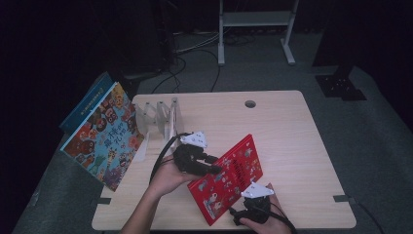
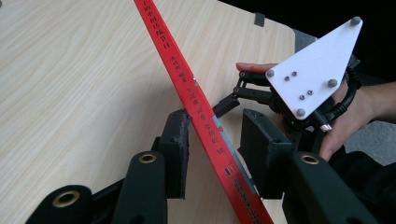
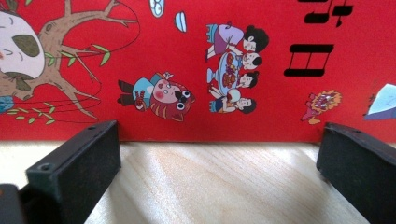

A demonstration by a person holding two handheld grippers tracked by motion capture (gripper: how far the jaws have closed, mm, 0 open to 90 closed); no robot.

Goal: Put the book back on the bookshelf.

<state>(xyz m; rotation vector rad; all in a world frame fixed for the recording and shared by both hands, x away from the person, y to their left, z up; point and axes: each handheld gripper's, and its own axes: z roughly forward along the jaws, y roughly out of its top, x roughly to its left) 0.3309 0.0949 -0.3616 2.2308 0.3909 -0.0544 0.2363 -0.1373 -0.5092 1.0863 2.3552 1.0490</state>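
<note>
Left hand-held gripper [image 2: 212, 140] straddles the thin red picture book's [image 2: 196, 100] spine, one pad touching; right hand-held gripper [image 3: 219, 172] gapes wide, released, before its cover.

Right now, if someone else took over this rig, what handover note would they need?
Left gripper: jaws straddle the spine of the red book; one pad touches it, the other stands a gap off, so no firm grip yet.
Right gripper: open, at the book's near edge, with its jaws facing the cover.
Red book: tilted up on the table, not lying flat.
Colourful book leans at the left by the clear rack.
Done: the book is raised. Left: close the left jaws, then probably carry it to the rack.
</note>
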